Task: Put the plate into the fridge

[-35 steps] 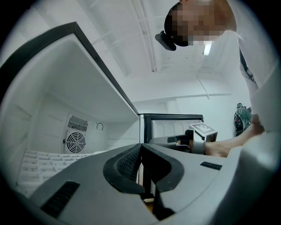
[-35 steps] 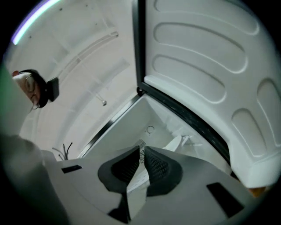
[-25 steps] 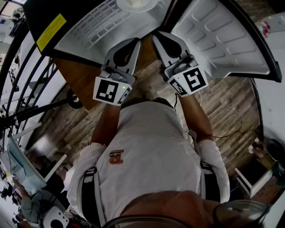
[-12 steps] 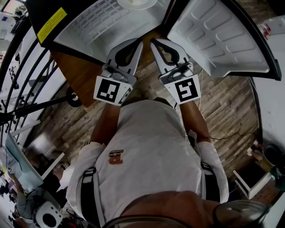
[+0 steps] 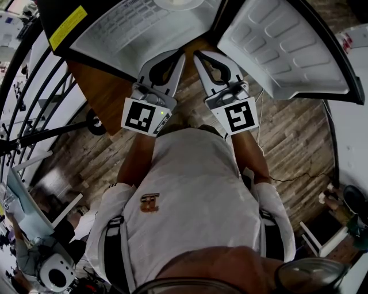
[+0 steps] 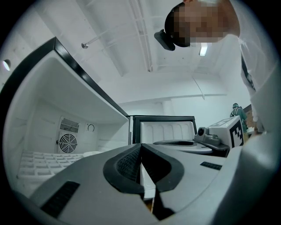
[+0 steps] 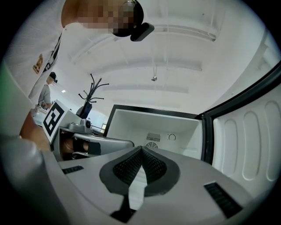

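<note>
Plate (image 5: 178,4) sits in fridge (image 5: 123,31), beyond the closed, empty left hand-held gripper (image 5: 181,54) and right hand-held gripper (image 5: 197,55).

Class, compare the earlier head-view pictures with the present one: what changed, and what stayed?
The right hand-held gripper drew back slightly toward the person, its marker cube turning. Nothing was taken hold of or let go. The left hand-held gripper, the plate on the fridge shelf and the open fridge door stayed as they were; both grippers remain shut and empty.
</note>
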A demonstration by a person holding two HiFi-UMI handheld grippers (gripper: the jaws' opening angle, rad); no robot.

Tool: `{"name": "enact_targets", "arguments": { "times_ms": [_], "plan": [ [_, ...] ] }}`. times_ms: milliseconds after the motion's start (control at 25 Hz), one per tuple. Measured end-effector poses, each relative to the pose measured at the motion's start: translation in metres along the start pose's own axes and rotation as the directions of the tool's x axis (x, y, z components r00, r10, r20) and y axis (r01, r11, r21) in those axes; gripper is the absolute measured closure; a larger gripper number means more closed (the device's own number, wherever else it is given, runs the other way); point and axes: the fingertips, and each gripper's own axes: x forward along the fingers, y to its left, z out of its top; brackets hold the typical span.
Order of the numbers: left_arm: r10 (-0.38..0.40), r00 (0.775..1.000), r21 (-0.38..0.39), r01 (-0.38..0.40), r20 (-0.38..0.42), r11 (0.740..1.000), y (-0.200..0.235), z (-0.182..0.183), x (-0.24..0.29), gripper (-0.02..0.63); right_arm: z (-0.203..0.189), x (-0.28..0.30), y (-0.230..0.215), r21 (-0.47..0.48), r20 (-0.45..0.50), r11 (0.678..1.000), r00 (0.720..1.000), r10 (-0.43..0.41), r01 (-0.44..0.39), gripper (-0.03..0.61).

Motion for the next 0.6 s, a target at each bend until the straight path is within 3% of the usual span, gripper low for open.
{"name": "enact_targets", "arguments": {
  "times_ms": [600],
  "plan": [
    [-0.009,1.000,0.010,0.009,-0.004,1.000,-0.012,0.000,-0.008,0.595,0.002,-0.010,0.008,-0.013,-0.002,1.000,1.000,0.002,-0.002,0.546]
  ]
}}
